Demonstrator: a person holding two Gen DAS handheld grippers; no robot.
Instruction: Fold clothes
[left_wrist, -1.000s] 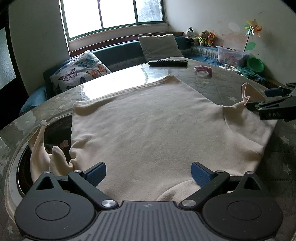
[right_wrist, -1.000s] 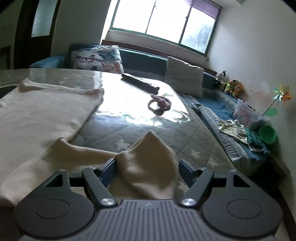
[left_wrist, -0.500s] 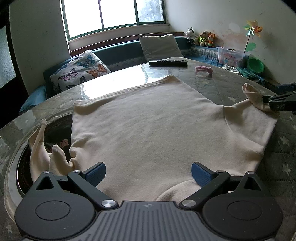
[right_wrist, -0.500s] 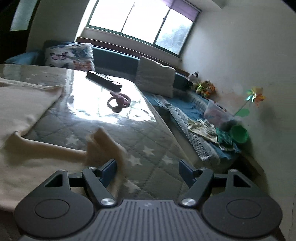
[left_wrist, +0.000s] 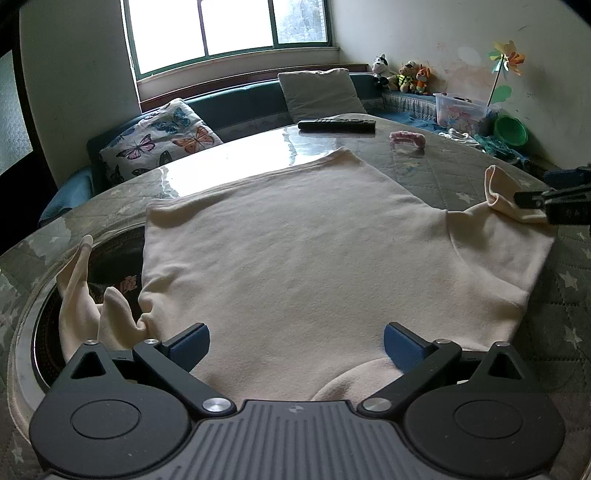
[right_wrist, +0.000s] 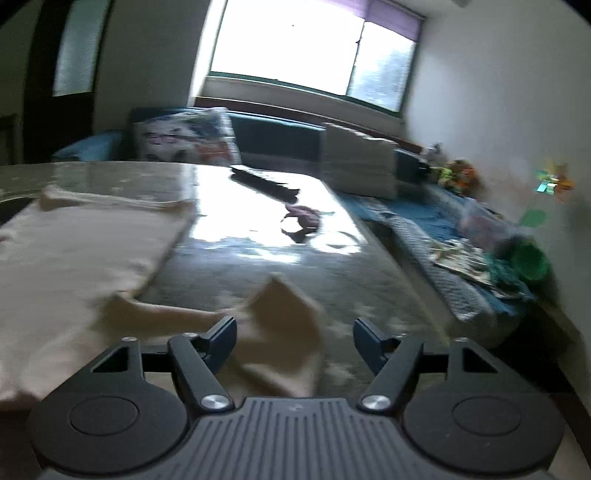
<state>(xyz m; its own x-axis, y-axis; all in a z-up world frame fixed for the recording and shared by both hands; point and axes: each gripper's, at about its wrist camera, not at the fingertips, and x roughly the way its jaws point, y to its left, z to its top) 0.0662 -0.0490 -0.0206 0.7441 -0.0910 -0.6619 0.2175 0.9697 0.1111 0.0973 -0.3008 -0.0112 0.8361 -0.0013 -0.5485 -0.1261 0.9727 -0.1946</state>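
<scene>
A cream long-sleeved top (left_wrist: 295, 251) lies spread flat on the round table. My left gripper (left_wrist: 297, 341) is open and empty, low over the garment's near edge. One sleeve (left_wrist: 88, 306) hangs crumpled into the dark round recess at the left. The other sleeve (left_wrist: 502, 192) stands up in a peak at the right. My right gripper (right_wrist: 295, 338) is open over that sleeve (right_wrist: 284, 314), which lies between its fingers; it also shows at the right edge of the left wrist view (left_wrist: 561, 206). The right wrist view is blurred.
A black remote (left_wrist: 336, 125) and a pink ring toy (left_wrist: 408, 137) lie on the far side of the table (left_wrist: 229, 166). A sofa with cushions (left_wrist: 162, 140) curves behind it. A plastic box and a green bowl (left_wrist: 511, 129) stand at the right.
The right gripper swung away to the right, then back, so the peaked sleeve lies between its fingers again. The left gripper and the garment body have not moved.
</scene>
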